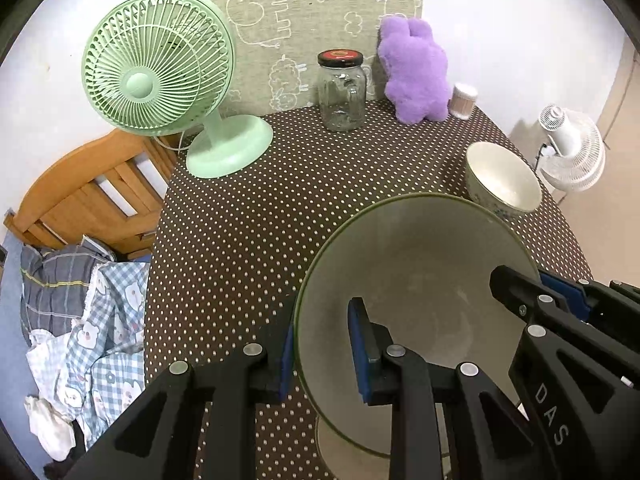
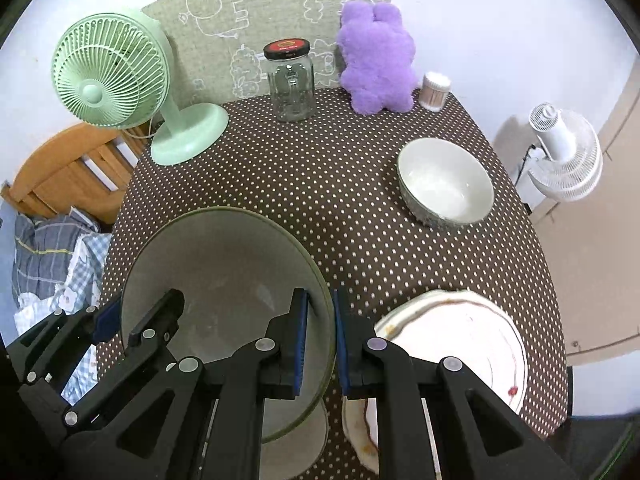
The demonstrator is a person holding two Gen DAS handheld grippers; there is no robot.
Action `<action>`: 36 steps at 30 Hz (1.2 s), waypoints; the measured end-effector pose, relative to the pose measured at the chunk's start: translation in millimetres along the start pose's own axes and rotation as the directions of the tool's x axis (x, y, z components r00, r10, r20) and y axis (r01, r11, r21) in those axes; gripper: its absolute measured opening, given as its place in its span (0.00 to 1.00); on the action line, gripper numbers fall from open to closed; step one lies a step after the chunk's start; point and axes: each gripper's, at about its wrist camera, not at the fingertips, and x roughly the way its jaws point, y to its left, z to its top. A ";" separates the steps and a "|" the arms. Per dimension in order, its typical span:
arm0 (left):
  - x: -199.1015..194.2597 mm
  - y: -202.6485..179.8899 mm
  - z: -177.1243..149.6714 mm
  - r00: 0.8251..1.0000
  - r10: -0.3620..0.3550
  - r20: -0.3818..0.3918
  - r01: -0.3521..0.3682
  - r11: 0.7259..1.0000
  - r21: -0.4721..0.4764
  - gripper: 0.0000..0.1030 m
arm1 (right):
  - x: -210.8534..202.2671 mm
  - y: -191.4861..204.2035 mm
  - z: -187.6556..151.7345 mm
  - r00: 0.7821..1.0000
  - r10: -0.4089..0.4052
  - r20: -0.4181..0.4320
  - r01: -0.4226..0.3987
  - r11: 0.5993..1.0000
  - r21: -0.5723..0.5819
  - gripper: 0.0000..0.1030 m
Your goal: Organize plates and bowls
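Note:
A large pale bowl with a green rim hangs tilted above the brown dotted tablecloth, held from both sides. My left gripper is shut on its left rim, one blue pad inside and one outside. My right gripper is shut on the opposite rim in the same way. A smaller white bowl stands upright on the table at the right. A soiled white plate with a brown edge line lies at the near right, and the edge of another plate shows under my right gripper.
At the back of the table stand a green fan, a lidded glass jar, a purple plush toy and a toothpick holder. A white floor fan is off to the right. Wooden furniture and bedding lie left of the table.

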 end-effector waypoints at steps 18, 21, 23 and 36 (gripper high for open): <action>3.1 -3.2 -60.9 0.998 -0.025 -0.063 0.026 0.999 0.026 0.22 | -3.0 10.1 -67.6 0.997 -0.053 -0.052 0.053 0.999 0.006 0.16; 7.0 -4.0 -66.1 0.997 -0.036 -0.070 0.038 0.999 0.027 0.22 | 1.9 9.6 -73.8 0.996 -0.062 -0.068 0.062 0.998 0.008 0.16; 9.4 -3.7 -68.9 0.996 -0.044 -0.076 0.046 0.999 0.023 0.22 | 4.6 10.7 -76.7 0.995 -0.072 -0.075 0.072 0.997 0.005 0.16; 28.1 -0.4 -75.9 0.992 -0.052 -0.113 0.053 0.999 0.006 0.22 | 29.0 15.3 -78.9 0.989 -0.083 -0.125 0.085 0.996 0.005 0.16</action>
